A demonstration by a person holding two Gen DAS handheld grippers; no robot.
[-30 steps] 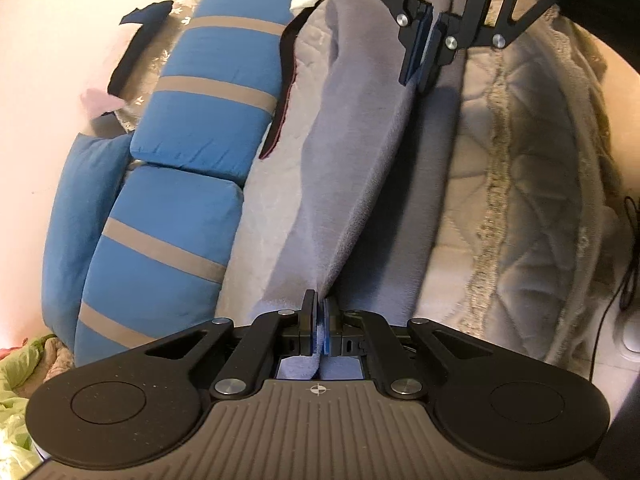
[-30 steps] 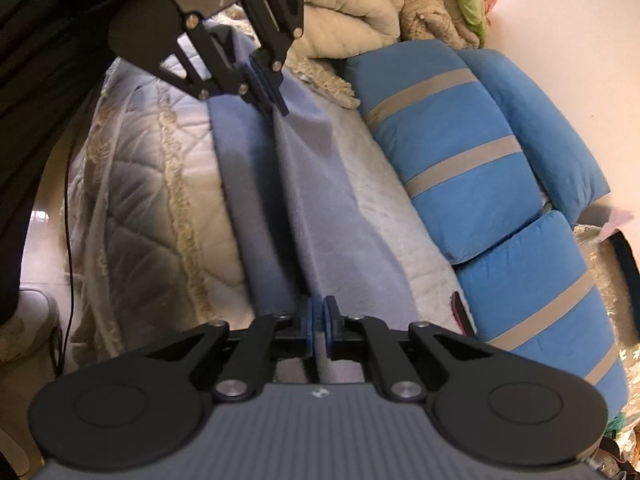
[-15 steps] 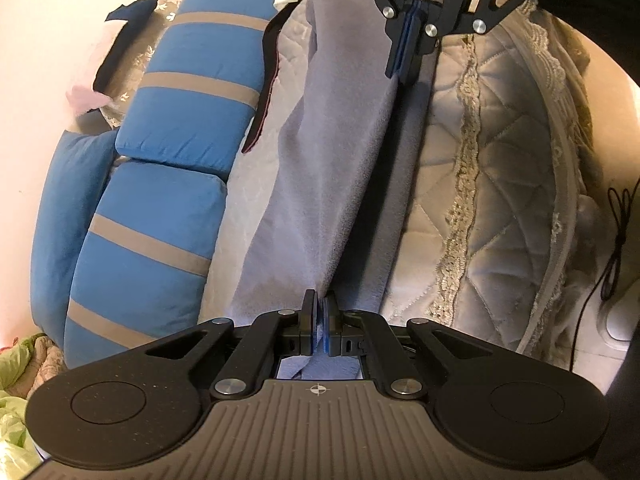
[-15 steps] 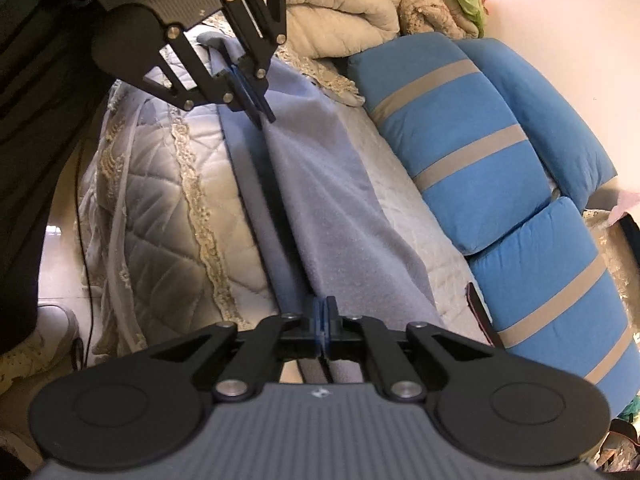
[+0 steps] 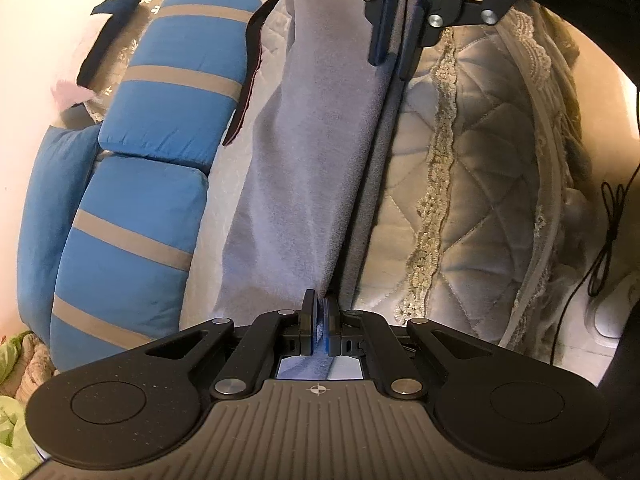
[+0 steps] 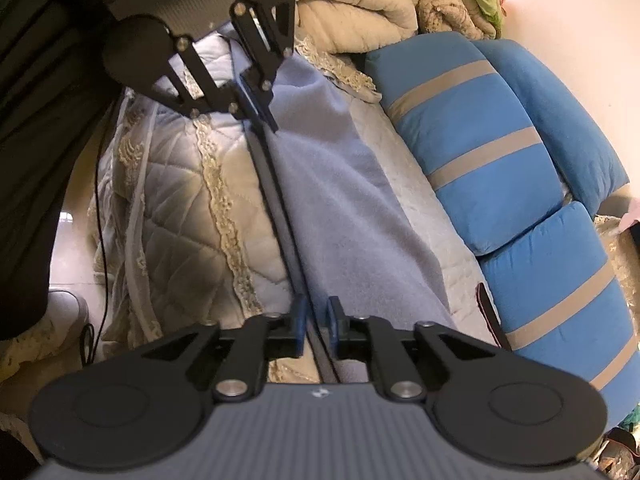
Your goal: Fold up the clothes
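garment: lavender-grey fleece cloth [image 5: 320,168], long and narrow, folded lengthwise; lies along the quilted cover of the sofa seat, running from one gripper to the other
garment edge: the folded edge sits toward the seat's front edge, with a dark shadow line under it; the far long edge lies toward the back cushions
left gripper [image 5: 320,322]: pads pressed together, pinching one end of the fleece cloth; a bit of fabric shows between the blue pads
right gripper [image 6: 316,326]: jaws opening, with a gap between the blue pads; the cloth's folded edge runs through the gap, pads not pressing on it
right gripper seen from left wrist: at the cloth's far end, fingers apart, fabric between them
left gripper seen from right wrist: at the cloth's far end, fingers tight on the fabric
cloth tension: fairly straight between the two ends, mostly resting on the cover
quilted cover [image 5: 480,184]: beige, diamond stitching, lace trim; drapes over the seat's front edge toward the floor
back cushions [image 6: 500,148]: blue with tan stripes, along the seat's back edge, just beside the cloth's far side
dark strap [image 5: 248,80]: dark piece with a reddish edge, between cloth and cushions; cannot tell what it is
bedding pile [image 6: 360,4]: beige and green bundles at one end of the sofa
cable [image 5: 600,248]: thin and black, on the floor by the front edge
person: dark clothing at the frame edge beside the left gripper
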